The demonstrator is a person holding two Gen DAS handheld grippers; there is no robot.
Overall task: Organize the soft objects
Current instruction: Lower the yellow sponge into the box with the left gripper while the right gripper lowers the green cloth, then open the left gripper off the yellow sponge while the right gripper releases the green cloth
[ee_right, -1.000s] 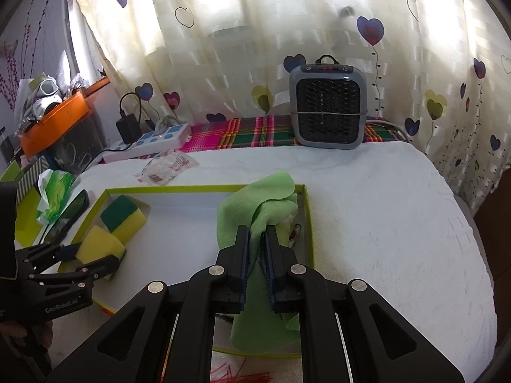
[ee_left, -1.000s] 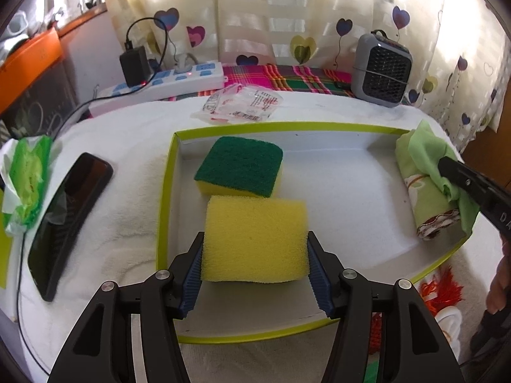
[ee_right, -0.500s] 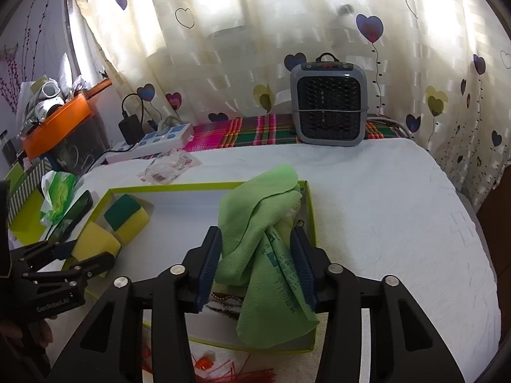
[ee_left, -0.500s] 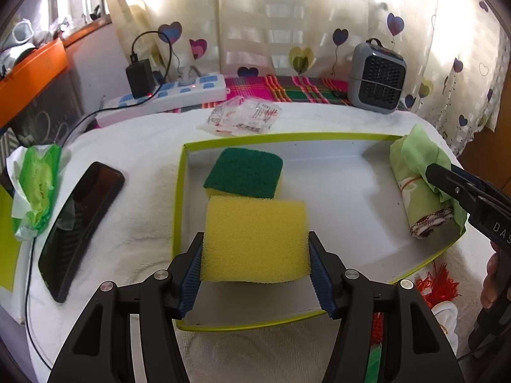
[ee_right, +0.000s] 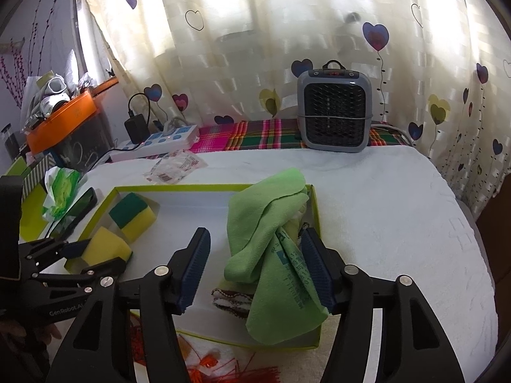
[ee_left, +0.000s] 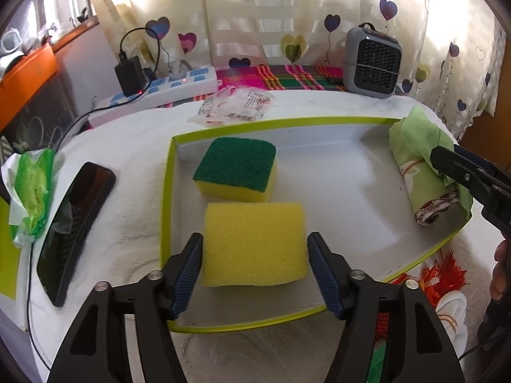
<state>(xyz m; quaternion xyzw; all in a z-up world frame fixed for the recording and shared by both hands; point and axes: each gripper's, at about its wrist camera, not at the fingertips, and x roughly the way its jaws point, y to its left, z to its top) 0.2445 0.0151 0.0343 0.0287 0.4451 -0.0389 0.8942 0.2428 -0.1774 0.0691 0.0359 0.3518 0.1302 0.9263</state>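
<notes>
Release step in hand: left tool (ee_left: 255, 266) jaws opening around yellow sponge (ee_left: 254, 244), set in tray (ee_left: 166, 191) at 6 o'clock; right tool (ee_right: 255, 268) jaws opening, green cloth (ee_right: 271, 223) at 3 o'clock. Withdrawal judged next.

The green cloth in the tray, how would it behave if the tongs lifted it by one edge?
The green cloth lies crumpled in soft folds, so it would probably hang limp and unfold. It looks thin, likely light. One flap drapes over the tray rim, so it may drag or snag there.
</notes>
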